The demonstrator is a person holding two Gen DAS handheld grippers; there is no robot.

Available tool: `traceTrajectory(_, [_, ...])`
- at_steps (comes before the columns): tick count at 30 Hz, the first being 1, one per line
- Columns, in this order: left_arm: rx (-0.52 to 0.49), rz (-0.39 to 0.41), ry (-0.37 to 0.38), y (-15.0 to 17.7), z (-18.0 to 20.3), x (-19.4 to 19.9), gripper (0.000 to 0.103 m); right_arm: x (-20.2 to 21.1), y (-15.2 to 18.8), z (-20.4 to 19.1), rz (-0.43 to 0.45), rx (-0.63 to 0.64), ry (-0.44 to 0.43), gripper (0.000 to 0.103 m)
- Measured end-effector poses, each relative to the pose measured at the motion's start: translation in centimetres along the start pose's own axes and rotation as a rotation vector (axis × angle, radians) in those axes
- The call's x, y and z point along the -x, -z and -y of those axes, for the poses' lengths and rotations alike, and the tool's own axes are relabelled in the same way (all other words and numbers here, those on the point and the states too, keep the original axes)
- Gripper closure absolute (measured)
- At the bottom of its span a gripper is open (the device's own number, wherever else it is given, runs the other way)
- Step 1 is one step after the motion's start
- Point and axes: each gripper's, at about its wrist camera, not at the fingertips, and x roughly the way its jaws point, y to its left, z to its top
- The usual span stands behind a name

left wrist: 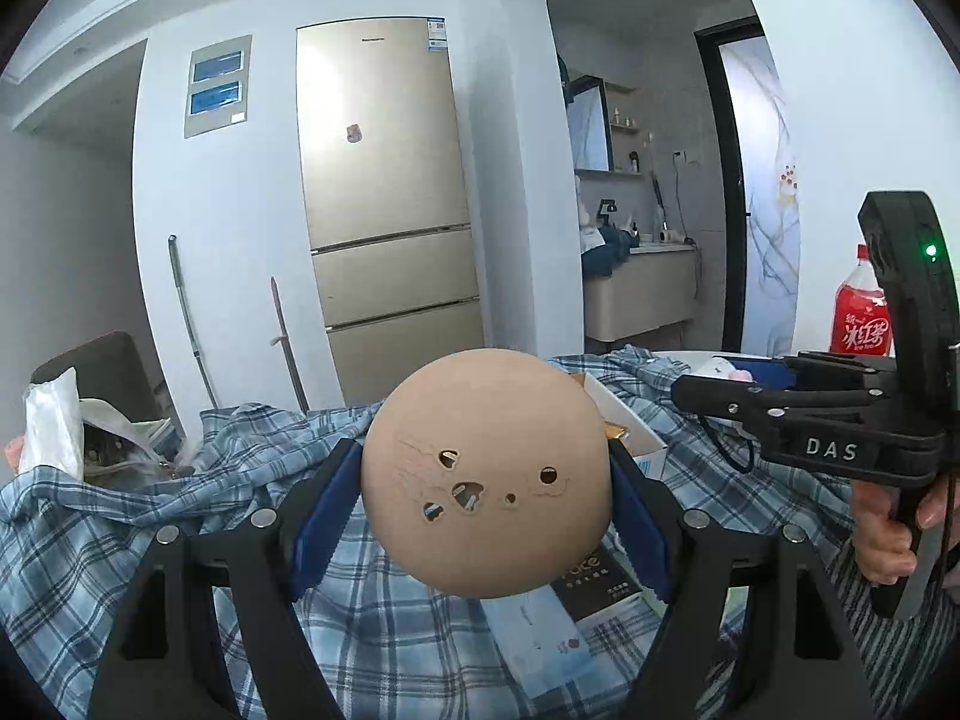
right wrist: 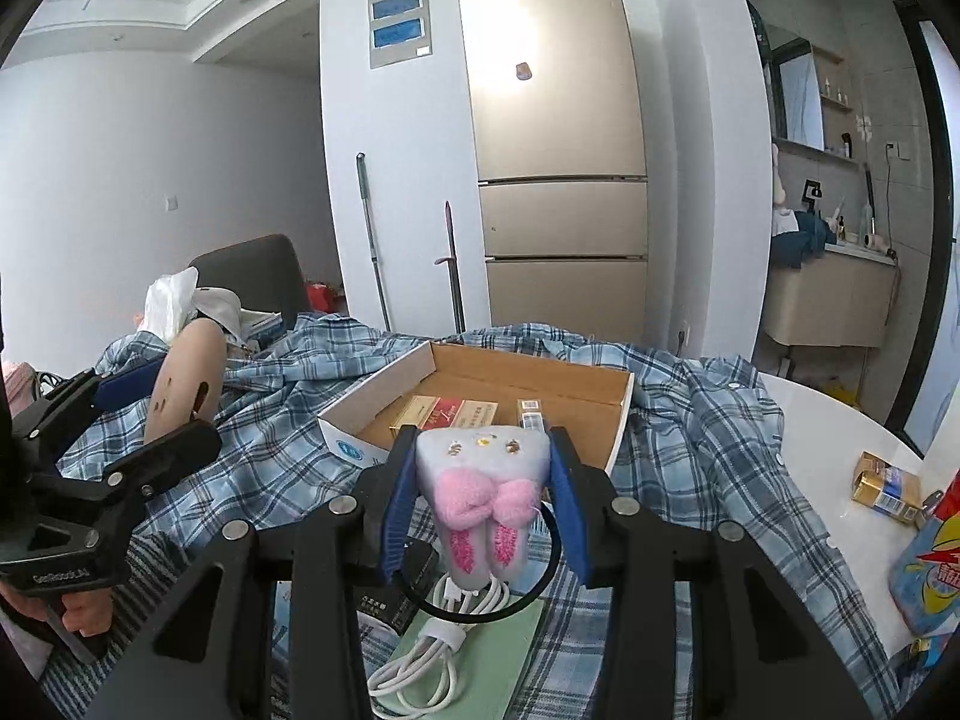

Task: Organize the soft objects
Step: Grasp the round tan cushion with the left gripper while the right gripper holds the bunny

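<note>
- Our left claw (left wrist: 486,480), centre frame, is clamped on the tan round foam ball (left wrist: 486,471): light, squashy; we grip its widest sides.
- Our right claw (right wrist: 483,501) pinches the white plush toy with pink bow (right wrist: 483,480), low centre.

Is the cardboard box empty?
No, the right wrist view shows the open cardboard box holding several small packets on its floor.

Two close wrist views, level, both toward fridge (left wrist: 384,180) and plaid cloth (right wrist: 708,420).
</note>
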Motion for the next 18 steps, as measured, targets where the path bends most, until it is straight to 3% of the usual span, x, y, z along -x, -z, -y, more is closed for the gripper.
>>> traceTrajectory(8, [-0.004, 0.039, -0.024, -2.8, 0.4, 0.6, 0.022, 1.1, -1.4, 0.0, 0.049, 0.007, 0.05, 0.062])
traceTrajectory(18, [0.035, 0.148, -0.024, -8.8, -0.7, -2.2, 0.022, -0.6, -8.1, 0.3, 0.081, -0.005, 0.111, 0.062])
